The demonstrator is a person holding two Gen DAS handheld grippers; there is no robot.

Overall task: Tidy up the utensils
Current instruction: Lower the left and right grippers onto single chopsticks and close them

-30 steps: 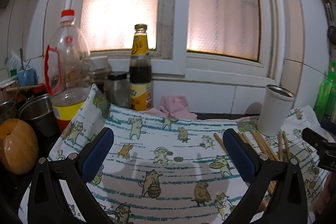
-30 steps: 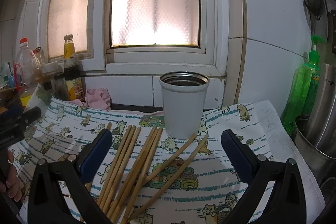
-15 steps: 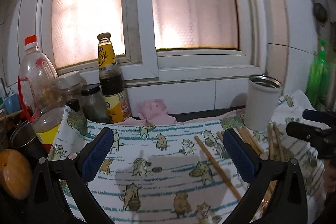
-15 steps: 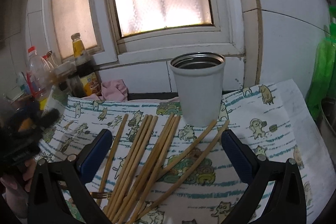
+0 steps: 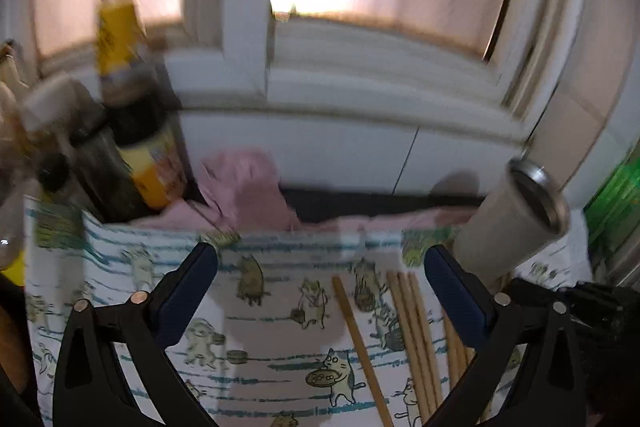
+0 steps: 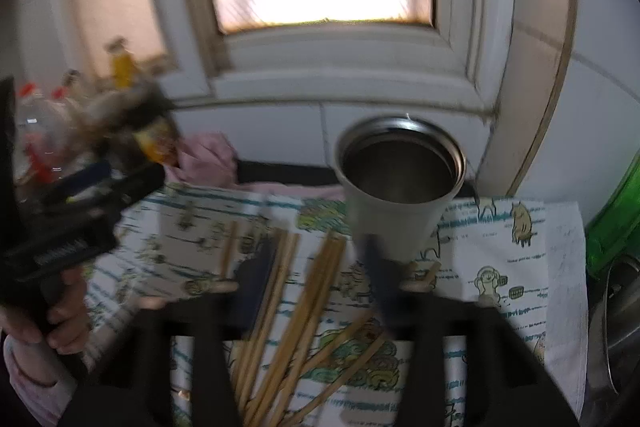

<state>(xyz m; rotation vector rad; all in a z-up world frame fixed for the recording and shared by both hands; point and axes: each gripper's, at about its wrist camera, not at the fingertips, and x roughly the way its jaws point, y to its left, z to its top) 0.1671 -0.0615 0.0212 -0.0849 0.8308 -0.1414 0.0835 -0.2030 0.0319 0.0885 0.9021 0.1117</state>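
Several wooden chopsticks [image 6: 288, 311] lie loose on a cat-print cloth [image 6: 516, 267], also in the left wrist view [image 5: 412, 331]. An empty white steel-lined cup [image 6: 396, 195] stands upright behind them, near the wall; it shows at the right of the left wrist view [image 5: 512, 223]. My right gripper [image 6: 316, 267] hovers just above the chopsticks in front of the cup, blurred, its jaws partly closed with nothing between them. My left gripper [image 5: 320, 279] is open and empty above the cloth, left of the chopsticks. It also shows in the right wrist view [image 6: 80, 215].
Sauce bottles and jars [image 5: 132, 131] crowd the back left. A pink rag [image 5: 244, 191] lies against the tiled wall under the window. A green soap bottle [image 6: 616, 227] and a steel pot [image 6: 616, 343] stand at the right.
Both grippers have moved forward and lower toward the cloth. The right gripper's jaws have narrowed over the chopsticks and the cup looks closer. Both views are motion-blurred.
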